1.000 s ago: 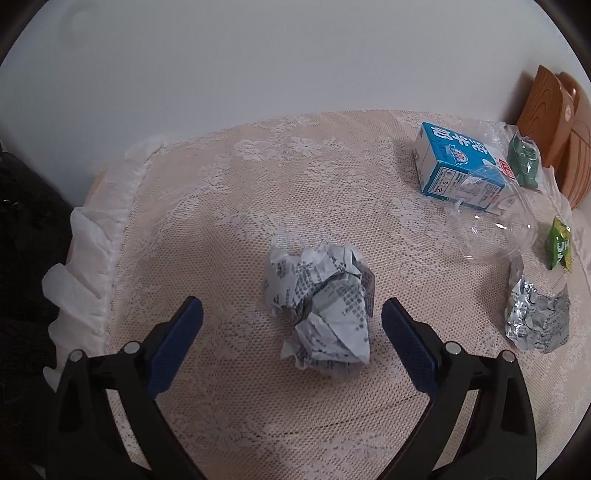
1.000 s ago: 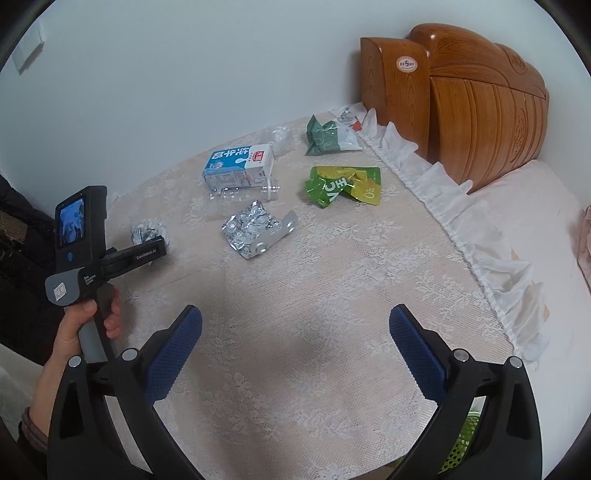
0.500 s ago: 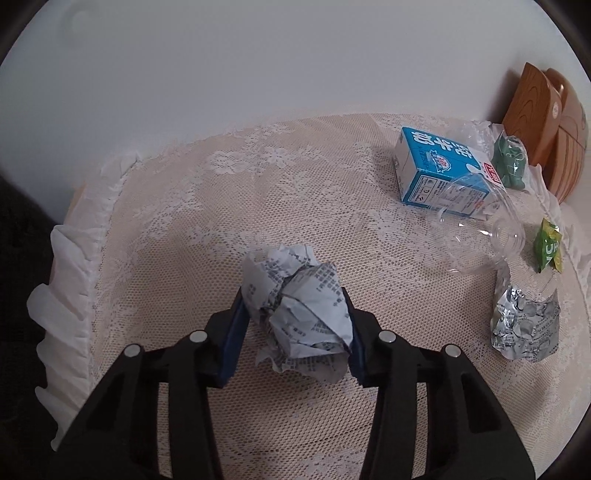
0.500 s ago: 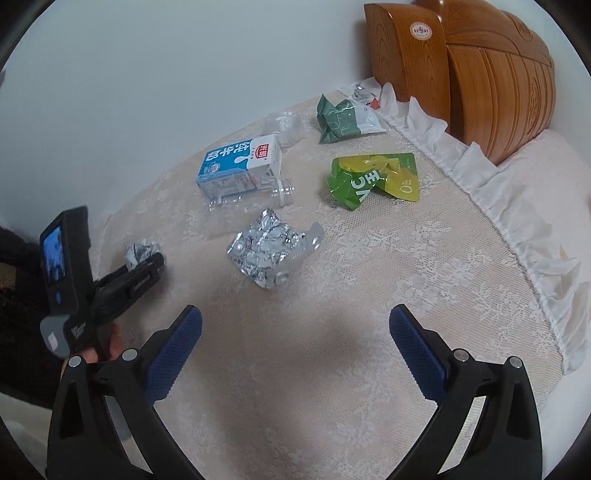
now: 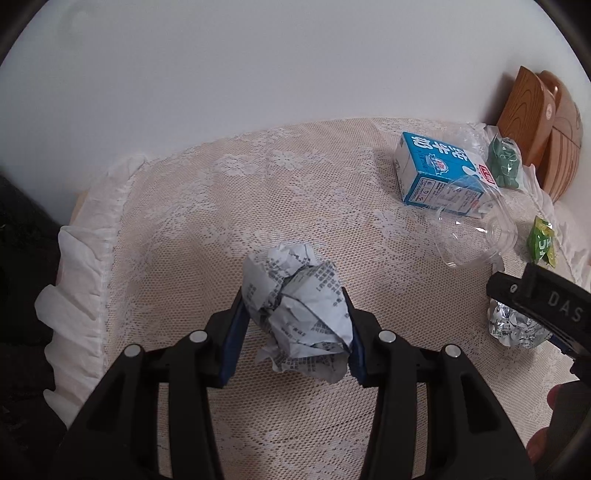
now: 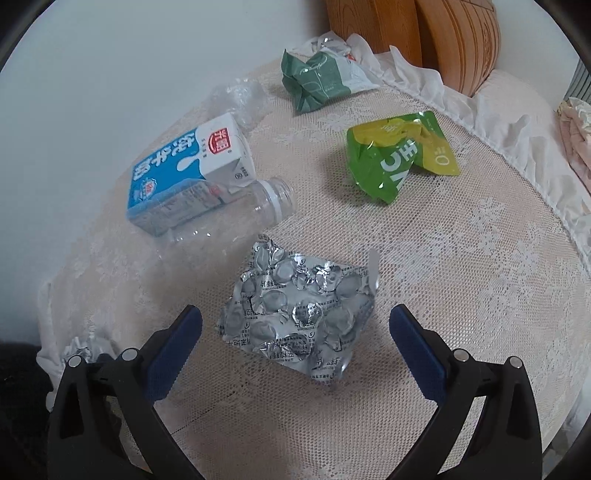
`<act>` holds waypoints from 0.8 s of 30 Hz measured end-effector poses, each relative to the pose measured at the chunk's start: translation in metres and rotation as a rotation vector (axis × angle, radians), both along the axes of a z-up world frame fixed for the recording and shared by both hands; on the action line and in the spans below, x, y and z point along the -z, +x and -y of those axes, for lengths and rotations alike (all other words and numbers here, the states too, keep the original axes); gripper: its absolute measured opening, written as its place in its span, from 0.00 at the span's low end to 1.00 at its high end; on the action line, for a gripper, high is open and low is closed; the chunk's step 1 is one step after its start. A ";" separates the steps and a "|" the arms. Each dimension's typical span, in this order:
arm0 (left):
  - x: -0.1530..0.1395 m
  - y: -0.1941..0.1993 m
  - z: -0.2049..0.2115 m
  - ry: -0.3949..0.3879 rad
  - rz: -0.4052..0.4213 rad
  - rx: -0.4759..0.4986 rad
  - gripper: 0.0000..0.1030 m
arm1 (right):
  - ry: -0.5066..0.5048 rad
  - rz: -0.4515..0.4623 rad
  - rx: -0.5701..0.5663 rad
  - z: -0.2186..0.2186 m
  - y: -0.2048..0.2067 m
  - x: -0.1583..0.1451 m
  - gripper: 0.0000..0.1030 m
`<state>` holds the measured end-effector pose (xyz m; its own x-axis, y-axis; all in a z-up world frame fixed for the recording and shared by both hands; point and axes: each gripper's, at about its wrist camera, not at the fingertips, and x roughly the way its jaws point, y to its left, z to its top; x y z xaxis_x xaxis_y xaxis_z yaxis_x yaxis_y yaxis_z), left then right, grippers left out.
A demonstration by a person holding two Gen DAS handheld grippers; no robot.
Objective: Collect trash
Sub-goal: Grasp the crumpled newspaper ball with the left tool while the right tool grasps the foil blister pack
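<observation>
A crumpled ball of printed paper point(image 5: 299, 306) sits between the blue pads of my left gripper point(image 5: 293, 321), which is shut on it just over the lace cloth point(image 5: 295, 192). In the right wrist view my right gripper point(image 6: 295, 317) is open and points steeply down. A crushed silver foil blister pack point(image 6: 284, 299) lies on the cloth between its spread fingers, touching neither pad. The right gripper's black body point(image 5: 546, 306) reaches in at the right edge of the left wrist view, above the same foil pack point(image 5: 513, 328). The paper ball point(image 6: 79, 347) shows small at the lower left.
Beyond the foil lie a blue and white milk carton point(image 6: 184, 173), a clear plastic bottle point(image 6: 229, 218), a green and yellow snack bag point(image 6: 399, 158), a green and white wrapper point(image 6: 317, 81) and crinkled clear plastic point(image 6: 236, 99). A wooden headboard point(image 6: 424, 33) and a white wall stand behind.
My left jaws closed from wide open onto the paper ball. The right gripper came down and forward over the bed until its open fingers straddle the foil pack.
</observation>
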<state>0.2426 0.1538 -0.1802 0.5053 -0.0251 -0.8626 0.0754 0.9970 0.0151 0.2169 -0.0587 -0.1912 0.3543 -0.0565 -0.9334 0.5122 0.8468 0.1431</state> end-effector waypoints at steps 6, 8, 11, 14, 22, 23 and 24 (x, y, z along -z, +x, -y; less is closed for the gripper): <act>-0.004 -0.001 -0.002 -0.007 0.009 -0.001 0.44 | -0.014 0.025 -0.046 -0.001 0.000 0.001 0.79; -0.008 -0.003 -0.005 -0.018 0.013 -0.006 0.44 | -0.011 0.041 -0.054 -0.001 -0.001 -0.002 0.75; -0.015 -0.006 -0.006 -0.018 0.027 -0.007 0.44 | 0.000 0.056 -0.065 -0.001 -0.004 -0.005 0.70; -0.022 -0.013 -0.006 -0.011 0.041 -0.004 0.44 | 0.020 0.071 -0.063 0.006 -0.012 -0.011 0.68; -0.047 -0.048 0.017 0.024 0.080 0.036 0.44 | 0.045 0.134 -0.131 0.032 -0.056 -0.041 0.68; -0.050 -0.056 0.021 0.020 0.081 0.044 0.44 | 0.035 0.141 -0.145 0.035 -0.066 -0.046 0.68; -0.053 -0.063 0.026 0.017 0.080 0.053 0.44 | 0.035 0.141 -0.145 0.035 -0.066 -0.046 0.68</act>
<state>0.1798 0.1275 -0.1276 0.5714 -0.0398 -0.8197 0.1260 0.9912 0.0397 0.1510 -0.0935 -0.1451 0.4835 0.0362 -0.8746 0.3581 0.9035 0.2353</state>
